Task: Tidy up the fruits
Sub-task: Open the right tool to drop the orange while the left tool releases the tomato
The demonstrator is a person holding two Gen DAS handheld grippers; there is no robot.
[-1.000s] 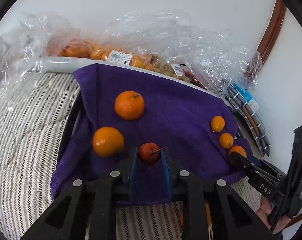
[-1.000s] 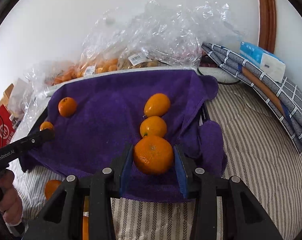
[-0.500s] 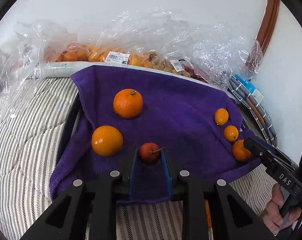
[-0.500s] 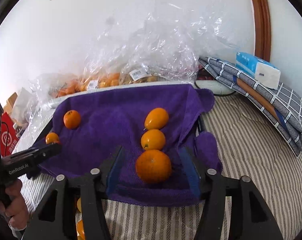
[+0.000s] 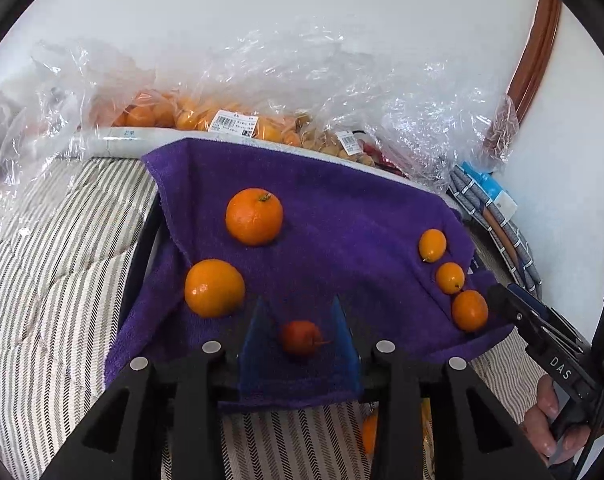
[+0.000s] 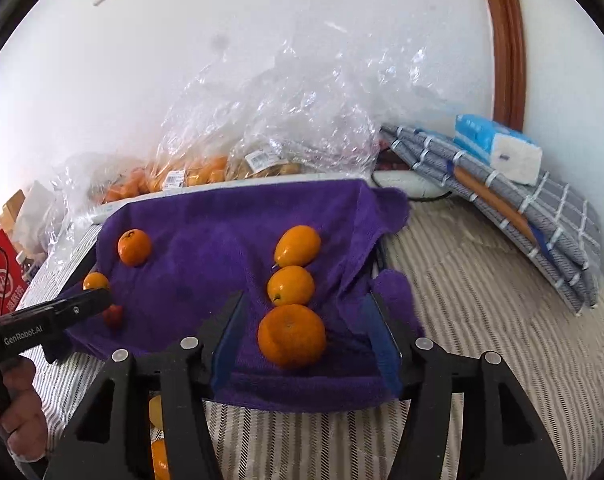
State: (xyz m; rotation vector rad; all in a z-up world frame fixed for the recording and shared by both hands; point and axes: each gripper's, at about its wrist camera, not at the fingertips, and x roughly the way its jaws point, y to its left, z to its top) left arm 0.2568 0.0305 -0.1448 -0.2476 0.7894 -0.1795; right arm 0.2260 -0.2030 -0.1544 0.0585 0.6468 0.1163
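A purple terry towel (image 5: 341, 240) is spread over a striped bedcover (image 5: 54, 264), and the fruit lies on it. The left tongs (image 5: 300, 316) are just opening: their blue pads stand clear on either side of a small red stemmed fruit (image 5: 300, 337), which rests on the towel between them without being pressed. From that fruit, a round orange (image 5: 214, 288) lies at ten o'clock and a stemmed orange (image 5: 254, 216) farther off at eleven.

The right tongs (image 6: 303, 326) gape wide, with a larger round orange (image 6: 292, 336) sitting loose on the towel between the pads, touching neither. At twelve o'clock from it, two small oval kumquats line up, the nearer one (image 6: 290, 285) just beside it and the farther one (image 6: 297, 245) beyond.

At the towel's far edge, crumpled clear plastic bags of bagged fruit (image 6: 262, 128) lean against the white wall. A folded grey checked cloth (image 6: 521, 216) with a blue-and-white tissue pack (image 6: 497, 148) lies at two o'clock.
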